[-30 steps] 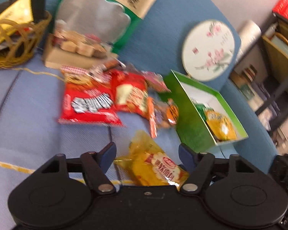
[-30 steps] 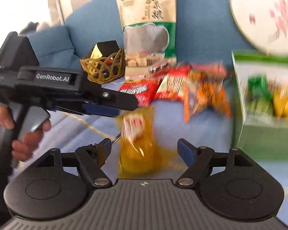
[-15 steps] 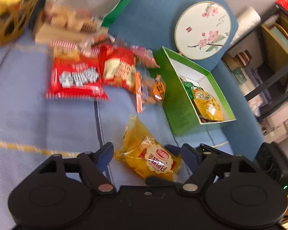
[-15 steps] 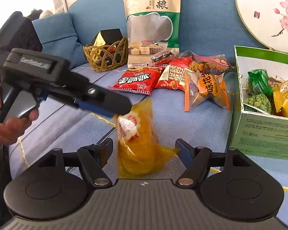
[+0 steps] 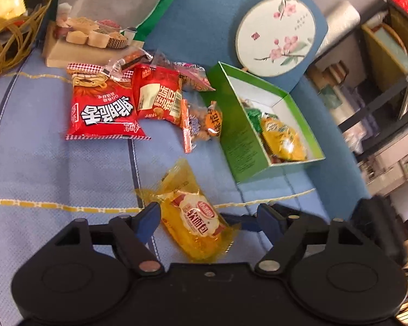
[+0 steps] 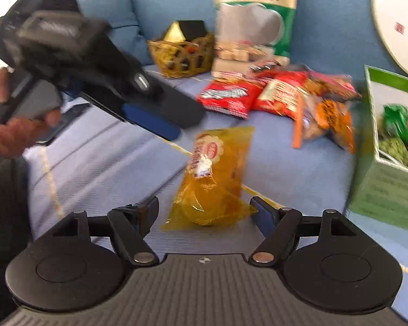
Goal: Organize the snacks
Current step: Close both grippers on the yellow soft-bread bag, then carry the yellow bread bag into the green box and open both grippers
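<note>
the yellow bread packet (image 6: 212, 179) lies on the blue cushion (image 5: 54, 168) between the right gripper (image 6: 204, 209) fingers, spread apart, so it should close squarely before lifting toward the green box (image 5: 236, 141) on the right, while the left gripper (image 5: 208, 216), also spread, stays clear.

Left wrist view: bare blue cushion (image 5: 40, 168) across left and lower-left of frame, open passage. Yellow snack packet (image 5: 195, 217) lies low centre between left gripper (image 5: 206, 217) fingers, gaps either side. Red snack bags (image 5: 106, 111) cluster at upper centre; green box (image 5: 239, 141) walls off right of centre; wicker basket (image 5: 11, 46) fills upper-left corner.

Right wrist view: left gripper body (image 6: 100, 81) blocks upper left, just above packet. Bare cushion at centre right, between packet and box.
</note>
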### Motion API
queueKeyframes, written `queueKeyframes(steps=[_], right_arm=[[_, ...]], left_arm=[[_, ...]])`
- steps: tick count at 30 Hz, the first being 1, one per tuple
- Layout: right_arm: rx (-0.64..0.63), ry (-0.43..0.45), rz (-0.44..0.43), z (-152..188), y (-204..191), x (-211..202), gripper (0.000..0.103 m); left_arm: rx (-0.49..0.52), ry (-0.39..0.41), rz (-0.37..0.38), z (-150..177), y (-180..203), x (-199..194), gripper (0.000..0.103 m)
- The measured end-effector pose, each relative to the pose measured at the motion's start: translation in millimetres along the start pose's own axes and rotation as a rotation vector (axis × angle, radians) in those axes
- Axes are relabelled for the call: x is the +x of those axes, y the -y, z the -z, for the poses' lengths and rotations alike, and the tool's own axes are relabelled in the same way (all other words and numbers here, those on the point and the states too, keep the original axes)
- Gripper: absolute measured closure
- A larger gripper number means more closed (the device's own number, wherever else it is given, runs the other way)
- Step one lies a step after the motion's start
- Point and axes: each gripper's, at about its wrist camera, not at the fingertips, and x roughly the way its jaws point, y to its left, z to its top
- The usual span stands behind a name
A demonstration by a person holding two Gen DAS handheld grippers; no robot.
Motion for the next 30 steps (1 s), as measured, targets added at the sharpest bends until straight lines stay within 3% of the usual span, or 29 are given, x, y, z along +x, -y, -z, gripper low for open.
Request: queueKeyframes(steps=[8, 9, 10, 11, 12, 15, 20, 30], right_arm=[[0.073, 0.026, 0.025, -2.3, 7.3, 1.0, 0.0], [0.084, 0.018, 0.025, -0.1, 7.1, 5.0, 0.0], [0.082, 0.0, 0.034, 0.8, 6.4, 10.9, 0.009], [0.074, 0.001, 0.039, 1.6, 4.2, 12.1, 0.013], [0.067, 0.007, 0.043, 0.1, 2.5, 9.9, 0.014], [0.031, 0.063, 0.064, -7.4, -1.0, -6.5, 0.022], [0.006, 0.181, 0.134, -16.8, 7.7, -37.8, 0.022], [0.094, 0.374, 0.351, -14.0, 67.5, -92.5, 0.022]], left_arm=[[-0.068, -0.034, -0.018, 9.9, -9.8, 28.3, 0.015], [-0.086, -0.031, -0.022, 11.5, -12.8, 32.1, 0.026], [-0.099, -0.018, -0.017, 13.4, -15.4, 34.4, 0.037], [-0.094, -0.001, -0.024, 14.8, -15.5, 35.8, 0.076], [-0.094, -0.002, -0.024, 14.9, -14.4, 36.3, 0.083], [-0.113, 0.041, -0.011, 12.7, -4.9, 31.0, 0.085], [-0.008, 0.133, -0.004, -6.6, 38.7, 23.1, 0.085], [0.217, 0.157, 0.069, -60.0, 130.0, 74.2, 0.085]])
